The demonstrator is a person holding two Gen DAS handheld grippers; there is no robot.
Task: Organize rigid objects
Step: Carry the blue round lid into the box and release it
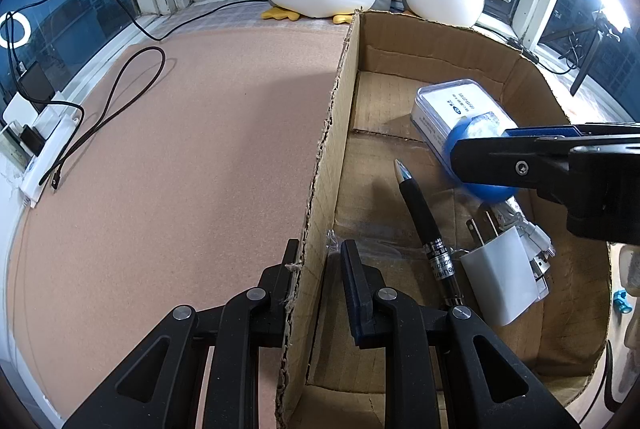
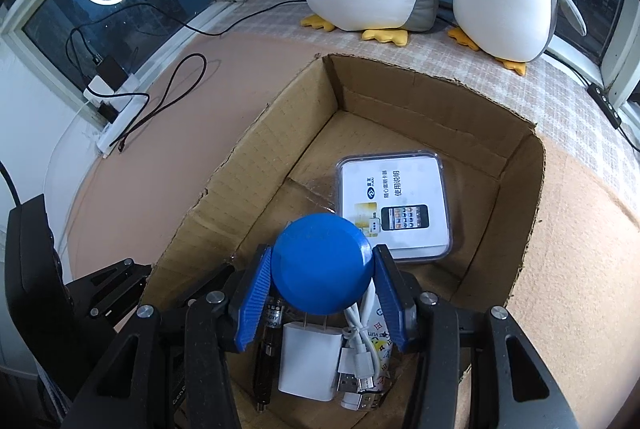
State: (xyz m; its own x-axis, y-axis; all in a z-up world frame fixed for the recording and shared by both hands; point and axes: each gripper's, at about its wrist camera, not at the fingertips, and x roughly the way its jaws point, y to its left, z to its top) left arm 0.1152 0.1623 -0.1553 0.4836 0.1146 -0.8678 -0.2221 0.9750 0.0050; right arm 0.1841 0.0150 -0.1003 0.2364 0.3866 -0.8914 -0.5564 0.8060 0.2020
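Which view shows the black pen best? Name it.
The left wrist view: the black pen lies there nearly full length on the cardboard box floor. In the right wrist view only a short stretch shows, hidden behind the right claw and blue ball.

A round blue plastic ball (image 2: 322,263) hangs above the open brown cardboard box (image 2: 516,165). On the box floor lie a flat white clear-cased packet (image 2: 394,205) toward the far wall, and a black pen (image 1: 424,225), white plug adapter (image 2: 308,363) and coiled white cable (image 2: 362,353) side by side near the front.

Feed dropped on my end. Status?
Left gripper clamped on cardboard box wall. Right gripper holds blue ball over box. White charger directly beneath.
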